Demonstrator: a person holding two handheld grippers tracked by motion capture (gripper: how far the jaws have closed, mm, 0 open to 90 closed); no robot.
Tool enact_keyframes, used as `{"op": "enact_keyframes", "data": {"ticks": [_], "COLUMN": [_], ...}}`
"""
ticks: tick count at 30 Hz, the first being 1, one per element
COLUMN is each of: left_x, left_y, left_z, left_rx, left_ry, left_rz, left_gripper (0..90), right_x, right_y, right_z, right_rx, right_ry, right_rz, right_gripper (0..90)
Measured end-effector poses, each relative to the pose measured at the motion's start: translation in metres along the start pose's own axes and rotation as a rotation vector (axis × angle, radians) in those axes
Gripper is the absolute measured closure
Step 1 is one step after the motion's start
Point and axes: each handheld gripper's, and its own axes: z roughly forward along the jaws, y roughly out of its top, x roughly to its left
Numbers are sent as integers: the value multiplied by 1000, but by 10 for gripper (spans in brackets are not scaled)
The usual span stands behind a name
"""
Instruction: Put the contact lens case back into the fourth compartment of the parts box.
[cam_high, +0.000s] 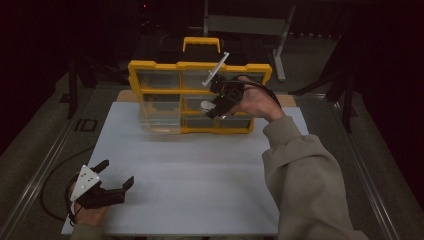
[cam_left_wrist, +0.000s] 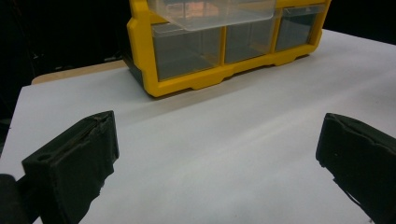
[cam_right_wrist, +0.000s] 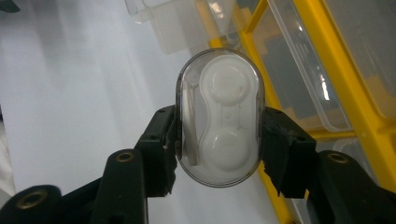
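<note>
A yellow organiser (cam_high: 200, 65) with clear drawers stands upright at the far edge of the white mat (cam_high: 200, 170). One clear drawer (cam_high: 159, 114) at its left is pulled out towards me. My right gripper (cam_high: 212, 107) hovers in front of the organiser's middle, shut on a small clear oval case with a white insert (cam_right_wrist: 219, 116). That case (cam_high: 206, 105) shows as a pale spot at the jaws. My left gripper (cam_high: 116, 174) rests low at the mat's near left corner, open and holding nothing. In the left gripper view the organiser (cam_left_wrist: 187, 79) and the pulled-out drawer (cam_left_wrist: 215, 14) lie ahead.
A black-framed stand (cam_high: 280, 35) and dark floor lie behind the organiser. A metal rail (cam_high: 40, 170) runs along the table's left side. A cable (cam_high: 60, 170) trails from the left gripper. My right sleeve (cam_high: 305, 185) covers the mat's right part.
</note>
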Motion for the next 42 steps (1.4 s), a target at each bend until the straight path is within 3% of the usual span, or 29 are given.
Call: {"op": "enact_keyframes", "data": {"ticks": [27,42], "left_x": [1,1], "left_y": [0,-1], "left_z": [0,-1], "left_rx": [-2,-4], "left_ry": [-3,-1], "left_rz": [-3,-5], "left_gripper": [0,0], "right_x": [7,8], "right_y": [38,55], "right_z": [1,8], "right_rx": [-31,-70], "right_ry": [9,15], "right_rz": [-35,-13], "right_gripper": [488,488]}}
